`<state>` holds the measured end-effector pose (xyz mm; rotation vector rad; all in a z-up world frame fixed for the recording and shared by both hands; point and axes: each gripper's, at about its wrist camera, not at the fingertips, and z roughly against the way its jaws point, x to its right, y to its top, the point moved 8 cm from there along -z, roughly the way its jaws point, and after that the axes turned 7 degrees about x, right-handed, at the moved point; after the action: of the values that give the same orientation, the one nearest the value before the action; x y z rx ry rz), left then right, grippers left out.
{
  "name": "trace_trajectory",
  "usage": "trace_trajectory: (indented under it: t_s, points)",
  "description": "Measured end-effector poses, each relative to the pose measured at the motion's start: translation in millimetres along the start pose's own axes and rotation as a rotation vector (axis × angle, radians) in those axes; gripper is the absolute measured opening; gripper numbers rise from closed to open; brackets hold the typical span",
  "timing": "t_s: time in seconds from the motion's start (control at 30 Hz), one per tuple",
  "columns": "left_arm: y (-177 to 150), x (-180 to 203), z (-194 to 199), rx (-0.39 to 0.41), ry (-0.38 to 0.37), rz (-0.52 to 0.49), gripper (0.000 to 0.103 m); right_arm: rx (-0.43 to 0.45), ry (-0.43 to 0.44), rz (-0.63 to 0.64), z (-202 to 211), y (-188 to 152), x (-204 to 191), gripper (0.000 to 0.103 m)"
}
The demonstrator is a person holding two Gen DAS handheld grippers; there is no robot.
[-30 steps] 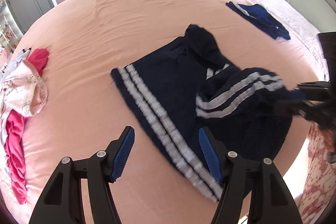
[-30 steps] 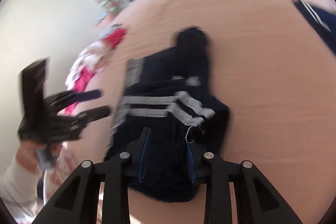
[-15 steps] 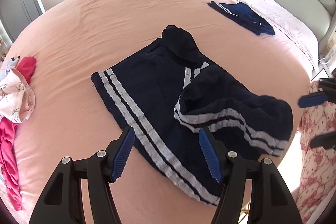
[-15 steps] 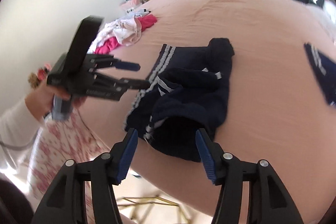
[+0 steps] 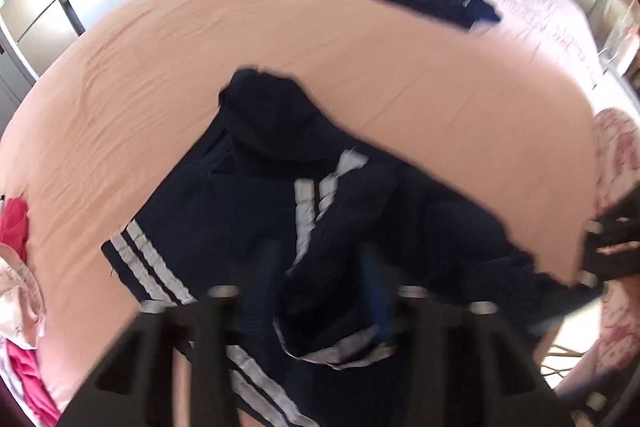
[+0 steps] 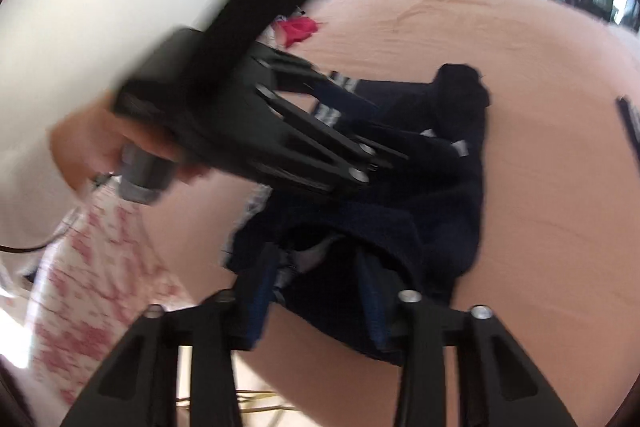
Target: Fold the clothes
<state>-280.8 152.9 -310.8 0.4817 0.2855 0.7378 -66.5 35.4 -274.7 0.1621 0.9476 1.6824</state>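
Navy garment, white-striped: lying crumpled on the pink bed, filling the lower centre of both views. Left claw: hovering open, fingers straddling a raised fold, blurred. Right claw: gaping open over the garment's near edge, gripping nothing.

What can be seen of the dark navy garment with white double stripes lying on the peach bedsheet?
The dark navy garment with white double stripes looks like soft knit fabric. It lies crumpled and partly folded over itself on the peach bedsheet, a dark bunched part at its far end, near the bed's front edge. Both open grippers, left and right, straddle its near folds; actual contact is blurred.
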Motion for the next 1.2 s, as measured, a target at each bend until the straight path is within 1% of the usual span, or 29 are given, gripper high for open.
trace_trajectory:
  t_s: [0.03,0.07,0.17,0.2,0.23,0.27,0.3,0.33,0.4,0.47,0.57,0.63,0.73,0.77,0.8,0.83,0.87,0.9,0.93,1.0,1.07,1.17,1.2]
  points:
    - [-3.0,-8.7,-3.5,-0.018,0.039,0.018,0.02,-0.006,0.032,0.008,1.6,1.3,-3.8,0.035]
    - [-4.6,-17.8,0.0,-0.012,0.055,0.05,0.02,-0.008,0.028,0.033,4.5,2.0,-4.9,0.035]
    - [-7.6,-31.4,25.0,0.065,-0.015,0.156,0.02,0.011,-0.065,0.069,19.0,5.3,3.8,0.036]
    - [-9.5,-33.6,31.0,0.082,-0.032,0.186,0.021,0.02,-0.09,0.071,24.6,6.4,6.5,0.038]
    - [-12.4,-33.8,33.0,0.081,-0.048,0.204,0.021,0.03,-0.11,0.077,29.4,7.8,8.0,0.04]
    - [-15.2,-33.3,31.0,0.072,-0.045,0.208,0.021,0.04,-0.118,0.093,31.4,9.5,6.2,0.049]
    - [-17.9,-32.7,28.8,0.062,-0.042,0.211,0.021,0.052,-0.124,0.115,31.3,11.0,2.8,0.061]
    - [-19.5,-31.1,23.5,0.039,-0.034,0.208,0.022,0.062,-0.13,0.139,30.3,12.2,-0.8,0.064]
    - [-18.7,-25.5,14.2,0.008,-0.043,0.21,0.022,0.058,-0.156,0.205,22.8,12.6,-6.4,0.065]
    - [-11.9,-17.6,10.2,0.015,-0.04,0.17,0.022,0.047,-0.203,0.26,15.8,12.5,-9.2,0.065]
    - [4.6,-5.6,5.4,0.043,-0.039,0.06,0.022,0.043,-0.262,0.305,5.4,11.9,-2.7,0.065]
    - [12.2,-0.2,-4.4,0.022,-0.06,0.01,0.022,0.037,-0.295,0.308,-1.4,11.5,6.4,0.065]
    - [22.8,7.6,-19.0,-0.01,-0.092,-0.063,0.022,0.033,-0.303,0.258,-6.5,15.4,22.1,0.065]
    - [20.7,7.8,-22.9,-0.027,-0.103,-0.069,0.022,0.019,-0.272,0.228,-11.4,15.7,26.7,0.065]
    - [18.8,5.7,-23.1,-0.027,-0.109,-0.068,0.016,-0.002,-0.228,0.185,-18.2,14.7,32.0,0.063]
    - [18.3,1.4,-20.5,-0.015,-0.109,-0.055,0.005,-0.023,-0.183,0.141,-24.8,13.8,37.1,0.054]
    - [19.2,-7.2,-15.2,0.009,-0.091,-0.029,0.005,-0.044,-0.144,0.09,-30.7,13.8,43.1,0.021]
    - [20.3,-18.4,-8.7,0.034,-0.065,0.006,0.004,-0.056,-0.113,0.023,-34.3,16.0,50.7,0.004]
    - [21.6,-32.4,-0.5,0.064,-0.036,0.047,0.004,-0.048,-0.08,-0.035,-33.8,21.3,55.5,0.004]
    - [21.2,-63.4,14.8,0.109,0.037,0.116,0.003,-0.005,-0.009,-0.091,-26.3,35.8,55.0,0.004]
    - [17.5,-91.2,26.0,0.133,0.099,0.169,0.003,0.013,0.033,-0.048,-19.7,47.7,40.2,0.004]
    - [-0.3,-132.1,24.9,0.094,0.174,0.258,0.003,-0.04,0.132,0.02,-22.8,49.0,11.6,0.005]
    - [-7.4,-142.8,23.1,0.081,0.199,0.292,0.003,-0.064,0.153,0.016,-24.0,47.5,8.3,0.006]
